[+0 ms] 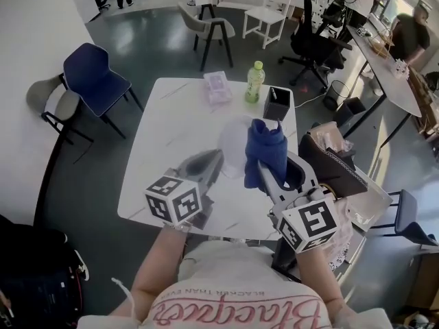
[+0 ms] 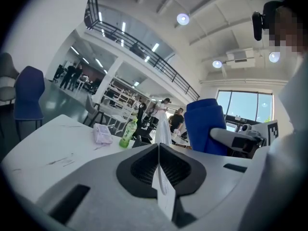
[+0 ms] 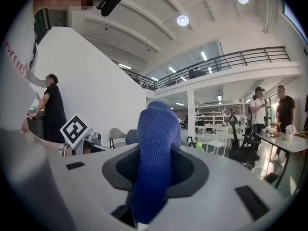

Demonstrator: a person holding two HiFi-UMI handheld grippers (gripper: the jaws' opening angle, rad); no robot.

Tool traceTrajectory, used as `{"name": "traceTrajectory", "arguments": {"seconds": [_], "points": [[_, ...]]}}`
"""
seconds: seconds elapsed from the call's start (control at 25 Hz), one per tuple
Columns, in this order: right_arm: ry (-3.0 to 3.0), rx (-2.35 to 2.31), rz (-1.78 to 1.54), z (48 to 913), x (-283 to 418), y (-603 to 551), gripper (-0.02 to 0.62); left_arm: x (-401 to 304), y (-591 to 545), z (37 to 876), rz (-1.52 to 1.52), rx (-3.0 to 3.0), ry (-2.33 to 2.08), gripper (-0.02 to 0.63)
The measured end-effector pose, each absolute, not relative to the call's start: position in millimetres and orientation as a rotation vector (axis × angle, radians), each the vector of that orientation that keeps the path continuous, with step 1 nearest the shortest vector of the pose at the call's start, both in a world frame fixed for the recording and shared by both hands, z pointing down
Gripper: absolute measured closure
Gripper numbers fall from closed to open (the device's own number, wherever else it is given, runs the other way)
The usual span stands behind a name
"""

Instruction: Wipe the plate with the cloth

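My left gripper [image 1: 217, 162] is shut on the rim of a thin, translucent white plate [image 1: 232, 141], which it holds upright above the white table [image 1: 171, 129]. In the left gripper view the plate [image 2: 162, 179] shows edge-on, pinched between the jaws of that gripper [image 2: 159, 152]. My right gripper [image 1: 273, 168] is shut on a bunched blue cloth [image 1: 266, 148], held in the air just right of the plate. The cloth [image 3: 154, 153] sticks up out of the right gripper [image 3: 156, 165] and also shows as a blue lump [image 2: 204, 125] in the left gripper view.
At the table's far edge stand a pink packet [image 1: 218, 86], a green bottle [image 1: 255, 81] and a black box [image 1: 276, 103]. A blue chair [image 1: 92, 77] is at the left, a bag [image 1: 333, 157] on a seat at the right. People stand far back.
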State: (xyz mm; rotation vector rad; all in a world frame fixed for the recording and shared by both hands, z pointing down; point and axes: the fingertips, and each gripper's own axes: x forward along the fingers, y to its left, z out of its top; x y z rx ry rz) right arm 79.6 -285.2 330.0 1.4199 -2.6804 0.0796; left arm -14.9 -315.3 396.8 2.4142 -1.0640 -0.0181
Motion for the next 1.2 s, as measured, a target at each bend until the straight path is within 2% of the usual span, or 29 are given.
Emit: {"name": "traceTrajectory", "arguments": {"seconds": [0.32,0.52,1.2], "points": [[-2.686,1.271,-0.089,320.4,21.5,-294.2,0.474,-13.7,-303.7,380.6,-0.03,2.464,-1.091,0.595],[-2.651,1.278,-0.141,321.4,10.0,-307.6,0.474,-15.1,-302.6,372.6,-0.013,2.493,-1.123,0.595],[-2.436,1.701,-0.044,325.0,116.6,-332.6,0.474,-16.1,-290.7,351.6,-0.086,2.521,-1.137,0.595]]}}
